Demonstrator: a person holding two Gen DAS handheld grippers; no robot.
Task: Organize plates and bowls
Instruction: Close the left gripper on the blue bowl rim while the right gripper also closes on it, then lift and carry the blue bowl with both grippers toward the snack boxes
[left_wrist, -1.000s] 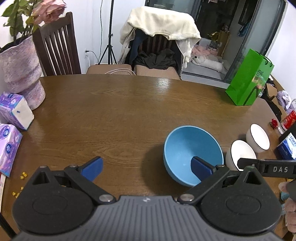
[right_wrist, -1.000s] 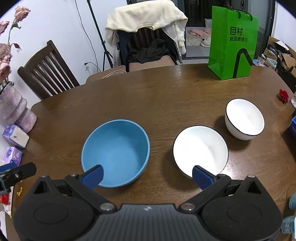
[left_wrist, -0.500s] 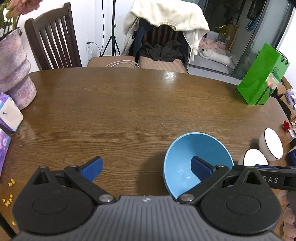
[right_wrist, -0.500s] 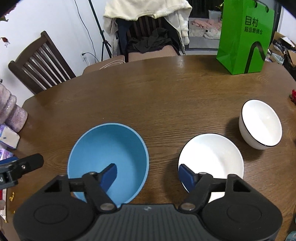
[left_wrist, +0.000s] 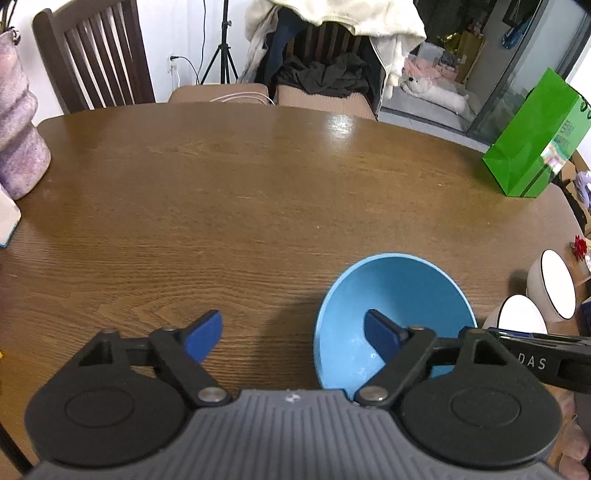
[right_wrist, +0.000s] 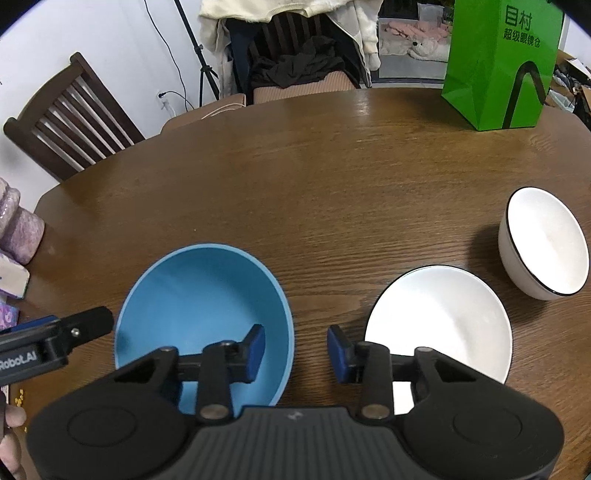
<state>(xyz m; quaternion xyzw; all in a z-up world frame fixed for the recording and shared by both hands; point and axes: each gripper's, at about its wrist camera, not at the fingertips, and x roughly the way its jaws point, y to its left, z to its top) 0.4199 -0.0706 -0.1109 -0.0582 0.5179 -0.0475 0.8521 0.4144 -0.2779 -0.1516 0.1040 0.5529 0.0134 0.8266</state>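
My left camera looks steeply down along my left gripper (left_wrist: 293, 334), close over the surface (left_wrist: 258, 192), with the blue bowl (left_wrist: 402, 291) at near right. My right camera sits just rightward, equally steep and close. Both share that bowl, the green bag (right_wrist: 498, 62) and the far chairs (left_wrist: 99, 59).

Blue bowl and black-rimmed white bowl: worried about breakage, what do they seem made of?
Blue bowl: matte, evenly coloured, no sharp glare, probably plastic or melamine. Black-rimmed white bowl: smooth, slightly glossy white with a thin painted rim, likely glazed ceramic, though melamine can't be excluded.
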